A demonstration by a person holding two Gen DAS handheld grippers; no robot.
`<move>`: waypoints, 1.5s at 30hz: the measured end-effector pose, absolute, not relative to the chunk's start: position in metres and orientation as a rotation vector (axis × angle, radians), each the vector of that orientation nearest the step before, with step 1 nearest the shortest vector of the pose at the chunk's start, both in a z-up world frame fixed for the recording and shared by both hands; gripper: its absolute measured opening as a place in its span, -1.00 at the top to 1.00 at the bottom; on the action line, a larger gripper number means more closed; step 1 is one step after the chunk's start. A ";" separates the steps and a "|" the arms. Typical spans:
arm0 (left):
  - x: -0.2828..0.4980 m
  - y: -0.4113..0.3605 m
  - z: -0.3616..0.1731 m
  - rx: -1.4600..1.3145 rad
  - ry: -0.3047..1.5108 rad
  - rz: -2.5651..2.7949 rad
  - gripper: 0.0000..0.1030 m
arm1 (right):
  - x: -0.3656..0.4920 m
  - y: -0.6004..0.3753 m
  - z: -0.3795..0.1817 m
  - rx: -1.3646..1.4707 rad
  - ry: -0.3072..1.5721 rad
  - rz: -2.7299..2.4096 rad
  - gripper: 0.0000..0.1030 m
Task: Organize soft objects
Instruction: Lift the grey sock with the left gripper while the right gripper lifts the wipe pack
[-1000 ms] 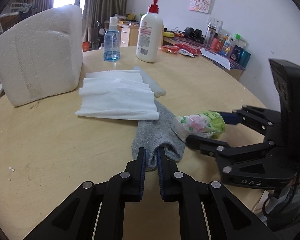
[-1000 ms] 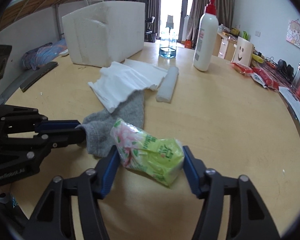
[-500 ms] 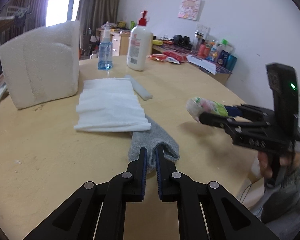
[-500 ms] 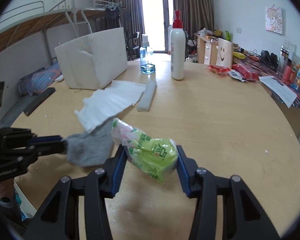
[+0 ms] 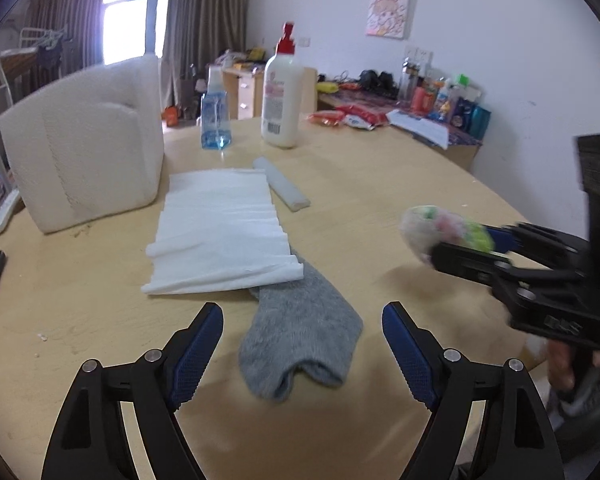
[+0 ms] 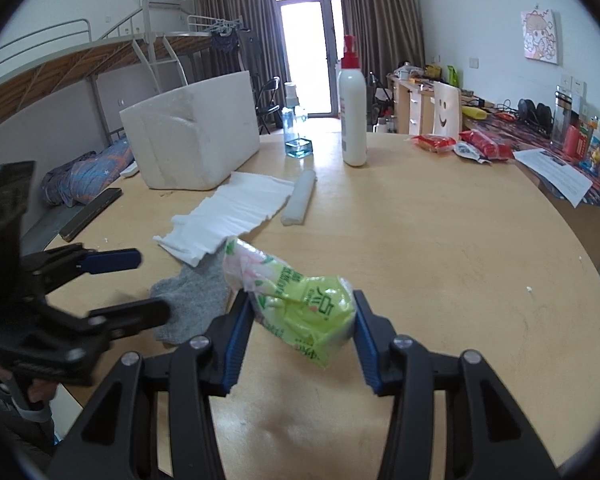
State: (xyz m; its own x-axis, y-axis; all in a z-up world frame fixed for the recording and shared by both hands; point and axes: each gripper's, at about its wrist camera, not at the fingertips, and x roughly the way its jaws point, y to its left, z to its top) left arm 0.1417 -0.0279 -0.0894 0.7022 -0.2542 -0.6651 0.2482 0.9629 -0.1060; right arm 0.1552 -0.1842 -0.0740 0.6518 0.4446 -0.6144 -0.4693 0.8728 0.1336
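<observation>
Tissue pack [image 6: 300, 304], light and squashy, is pinched mid-body by right tongs [image 6: 300, 332]; left tongs [image 5: 302, 344] gape, empty, over limp grey sock [image 5: 300, 336].

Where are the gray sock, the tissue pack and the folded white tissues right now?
gray sock [image 5: 300, 336]: left wrist view, middle of its body, on the table.
tissue pack [image 6: 304, 304]: right wrist view, green wrapper between the right gripper's pads.
folded white tissues [image 5: 220, 232]: left wrist view, centre of the stack.
</observation>
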 end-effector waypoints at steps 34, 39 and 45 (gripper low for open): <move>0.160 -0.079 -0.098 0.085 0.770 -0.304 0.68 | 0.147 -0.229 -0.085 0.093 0.662 0.488 -0.02; 0.151 -0.091 -0.076 0.081 0.692 -0.420 0.68 | 0.144 -0.239 -0.078 0.110 0.637 0.458 -0.02; 0.138 -0.092 -0.042 0.046 0.568 -0.544 0.68 | 0.142 -0.244 -0.070 0.117 0.614 0.434 -0.02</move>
